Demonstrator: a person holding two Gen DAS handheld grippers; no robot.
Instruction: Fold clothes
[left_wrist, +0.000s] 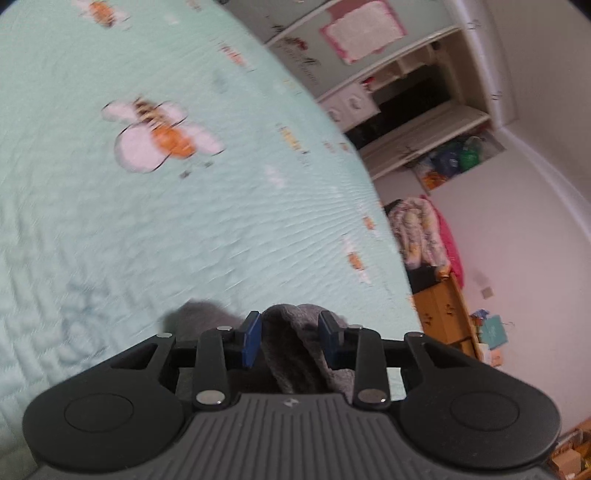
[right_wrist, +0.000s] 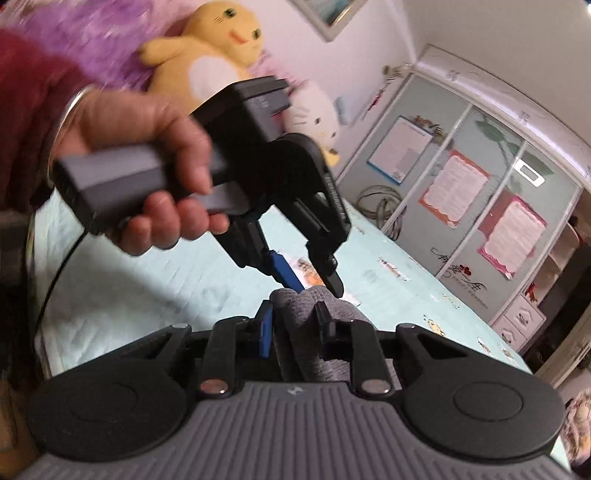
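A pale mint quilted bedspread (left_wrist: 110, 229) printed with orange bees (left_wrist: 162, 134) covers the bed. Against purple fabric sit a yellow plush toy (right_wrist: 207, 55) and a white plush cat (right_wrist: 314, 110) — touching. Beyond stand a sliding-door wardrobe (right_wrist: 476, 173) bearing pink-edged posters (right_wrist: 456, 186), and white shelves (left_wrist: 424, 122) — blurred.

Mint quilted bed (left_wrist: 110, 221), bee prints, plush toys (right_wrist: 207, 55) at its head

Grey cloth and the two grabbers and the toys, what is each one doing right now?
Grey cloth: bunched, lifted off the bed, pinched by both grippers.
Left gripper: shut on the grey cloth.
Right gripper: shut on the grey cloth.
Hand: wrapped around the left gripper's handle.
Yellow plush toy: lying at the head of the bed.
Bedspread: spread flat.
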